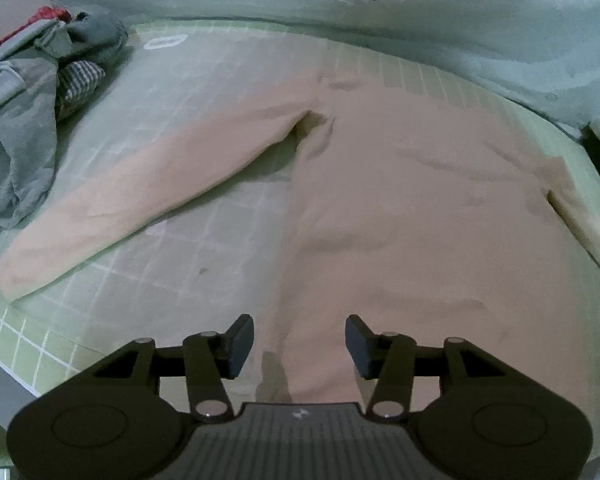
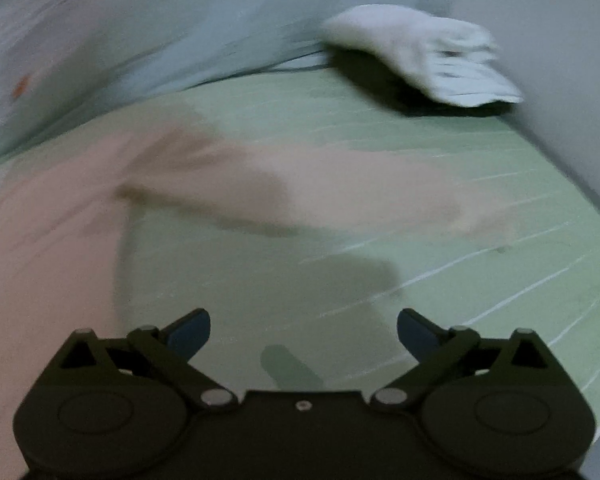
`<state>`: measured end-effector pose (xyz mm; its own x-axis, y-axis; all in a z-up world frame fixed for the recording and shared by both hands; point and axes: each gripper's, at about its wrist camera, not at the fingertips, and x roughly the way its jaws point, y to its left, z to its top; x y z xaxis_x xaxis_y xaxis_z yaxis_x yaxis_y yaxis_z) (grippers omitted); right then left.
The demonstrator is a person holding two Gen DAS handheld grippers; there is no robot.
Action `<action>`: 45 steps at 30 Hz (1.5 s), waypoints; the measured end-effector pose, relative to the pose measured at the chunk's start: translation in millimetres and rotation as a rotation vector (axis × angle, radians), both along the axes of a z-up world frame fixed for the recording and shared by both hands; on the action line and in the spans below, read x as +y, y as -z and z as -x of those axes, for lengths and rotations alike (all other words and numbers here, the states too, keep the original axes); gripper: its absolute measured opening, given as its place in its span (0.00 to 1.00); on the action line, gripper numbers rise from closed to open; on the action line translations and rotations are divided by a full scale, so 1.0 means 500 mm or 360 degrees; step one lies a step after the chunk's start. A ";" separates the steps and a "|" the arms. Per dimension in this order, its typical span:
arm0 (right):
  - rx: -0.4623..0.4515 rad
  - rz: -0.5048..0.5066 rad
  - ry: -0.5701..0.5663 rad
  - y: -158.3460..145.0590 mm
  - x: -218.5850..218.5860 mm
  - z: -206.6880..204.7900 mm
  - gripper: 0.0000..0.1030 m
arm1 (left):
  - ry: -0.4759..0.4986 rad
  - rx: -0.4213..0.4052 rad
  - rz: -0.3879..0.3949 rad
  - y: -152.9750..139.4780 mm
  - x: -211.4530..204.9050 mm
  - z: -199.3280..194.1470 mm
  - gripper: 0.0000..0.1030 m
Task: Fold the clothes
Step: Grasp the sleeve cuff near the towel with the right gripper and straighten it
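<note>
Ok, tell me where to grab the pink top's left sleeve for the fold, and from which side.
Take the sleeve at its cuff end, coming from the mat's near edge. It lies flat and straight, angled away from the pink top, so the cuff is its free tip with bare green mat around it. The left gripper is open and holds nothing; it probably suits this best.

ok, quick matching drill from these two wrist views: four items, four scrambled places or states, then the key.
Items:
1. pink top
2. pile of clothes
3. white folded garment
4. left gripper

Places or states:
A. heaped at the mat's far left
B. open, over the top's hem
C. spread flat on the green grid mat, sleeves out
D. far right corner, by the wall

Pairs: 1-C, 2-A, 3-D, 4-B
</note>
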<state>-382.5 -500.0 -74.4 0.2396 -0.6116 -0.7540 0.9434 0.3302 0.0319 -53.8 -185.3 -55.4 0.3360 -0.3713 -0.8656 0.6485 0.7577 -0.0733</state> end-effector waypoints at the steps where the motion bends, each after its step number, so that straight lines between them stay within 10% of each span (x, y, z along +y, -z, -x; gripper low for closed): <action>1: 0.0005 0.0019 0.0054 0.002 -0.026 0.021 0.98 | -0.0015 -0.0002 0.0005 -0.002 -0.005 0.007 0.51; 11: -0.0040 0.0008 0.0401 0.052 -0.217 0.174 0.87 | -0.0097 0.0030 -0.0025 0.000 -0.062 0.090 0.52; 13: -0.0108 -0.0020 0.0359 0.059 -0.224 0.181 0.70 | -0.0071 0.0019 -0.0049 0.000 -0.075 0.102 0.52; 16: -0.0096 0.0040 0.0232 0.048 -0.202 0.163 0.11 | -0.0039 0.0004 -0.0072 0.000 -0.091 0.116 0.52; 20: -0.0038 0.0153 0.0245 0.013 -0.158 0.164 0.06 | -0.0030 -0.0027 -0.0069 -0.009 -0.092 0.112 0.52; 27: 0.0076 0.0060 0.0371 0.031 -0.136 0.162 0.13 | -0.0164 -0.0002 -0.0066 -0.005 -0.039 0.045 0.53; 28: 0.0090 0.0066 0.0379 0.026 -0.132 0.155 0.19 | -0.0196 -0.0005 -0.0068 -0.004 -0.027 0.030 0.54; 30: 0.0118 0.0084 0.0401 0.019 -0.121 0.139 0.65 | -0.0259 -0.0002 -0.0060 -0.004 -0.001 0.000 0.57; 33: 0.0180 0.0129 0.0400 0.009 -0.077 0.100 0.88 | -0.0365 -0.0008 -0.0028 -0.003 0.051 -0.057 0.63; 45: 0.0296 0.0045 0.0003 -0.004 0.140 -0.143 0.97 | -0.0806 0.0014 -0.0110 0.066 0.260 -0.275 0.74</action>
<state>-311.2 -430.3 -72.2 0.0963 -0.6337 -0.7675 0.9327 0.3267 -0.1527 83.7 -55.5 -88.2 0.4519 -0.1055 -0.8858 0.1979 0.9801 -0.0157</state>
